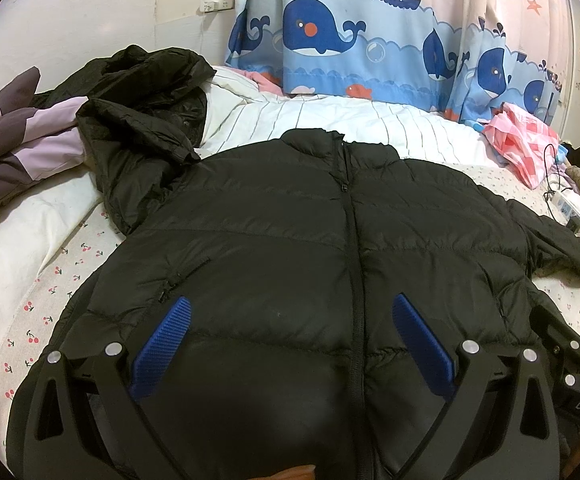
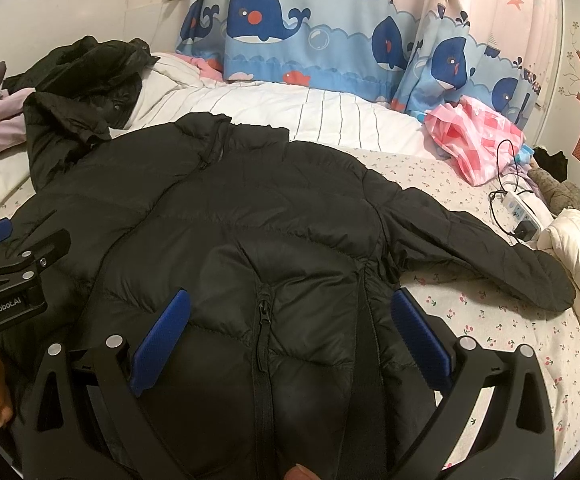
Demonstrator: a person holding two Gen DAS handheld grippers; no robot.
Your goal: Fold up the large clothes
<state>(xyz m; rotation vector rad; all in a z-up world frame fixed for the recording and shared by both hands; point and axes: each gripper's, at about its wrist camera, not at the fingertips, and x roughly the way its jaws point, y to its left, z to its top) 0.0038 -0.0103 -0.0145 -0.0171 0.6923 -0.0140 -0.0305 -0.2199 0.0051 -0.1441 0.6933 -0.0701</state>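
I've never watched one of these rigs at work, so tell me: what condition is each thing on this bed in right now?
Black puffer jacket: spread flat, front up, zipped, unfolded.
Jacket's outstretched sleeve: lying out across the sheet.
Second black jacket: crumpled in a heap.
Left tongs: open, over the jacket.
Right tongs: open, over the jacket.
Pink plastic bag: crumpled.

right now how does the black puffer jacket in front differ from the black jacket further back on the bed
The puffer jacket lies spread flat, front up and zipped, one sleeve stretched out to the right; the black jacket behind sits crumpled in a heap. The puffer jacket rests on the cherry-print sheet, while the heaped one sits partly on the white quilt. Both are black, slightly shiny outerwear.
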